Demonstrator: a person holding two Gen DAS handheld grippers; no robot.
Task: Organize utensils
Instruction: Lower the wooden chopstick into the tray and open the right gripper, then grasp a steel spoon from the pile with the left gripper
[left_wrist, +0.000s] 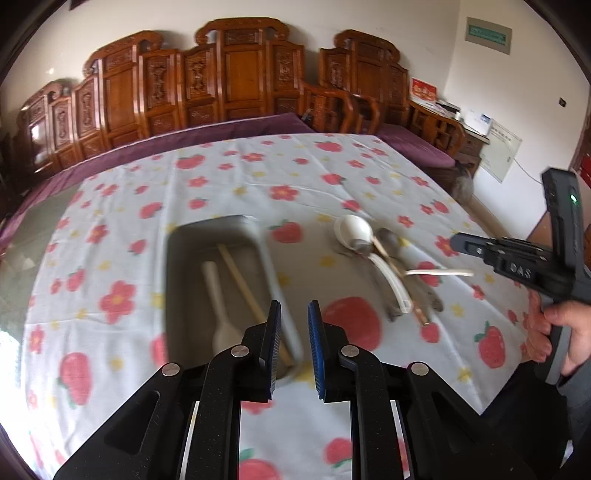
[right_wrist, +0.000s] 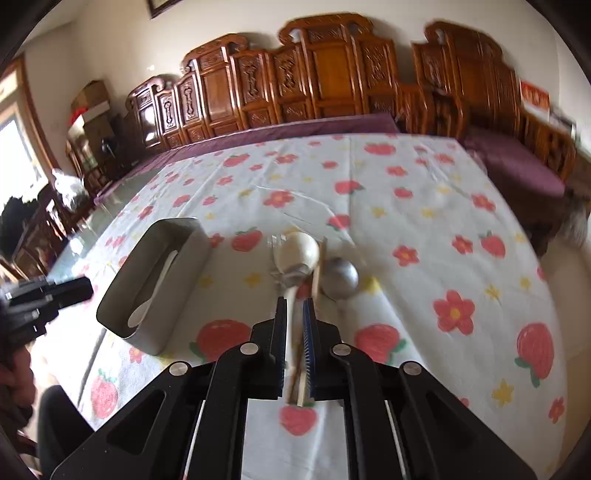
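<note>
While the right gripper (right_wrist: 294, 310) hangs over the heap of loose utensils (left_wrist: 388, 269) on the desk (left_wrist: 229, 173), its fingers (right_wrist: 280, 332) stand almost together with nothing clearly pinched between them; the pale handle seen in the narrow gap seems to lie below on the cloth, though blur leaves that unsure. The left gripper (left_wrist: 294, 325) has its fingers (left_wrist: 274, 332) a little apart and grasping nothing, over the near end of the grey bin (left_wrist: 177, 258).

For a clean pick, my judgement is to single out 1 handle, perhaps that of the white ladle (right_wrist: 298, 253), which lies touching a wooden stick and a steel spoon (right_wrist: 340, 277), and grasp it clear of its neighbours so none drag along.

Left of the heap, the bin holds 2 items: a white spoon (left_wrist: 218, 310) and a wooden stick (left_wrist: 240, 280), lying lengthwise side by side.
</note>
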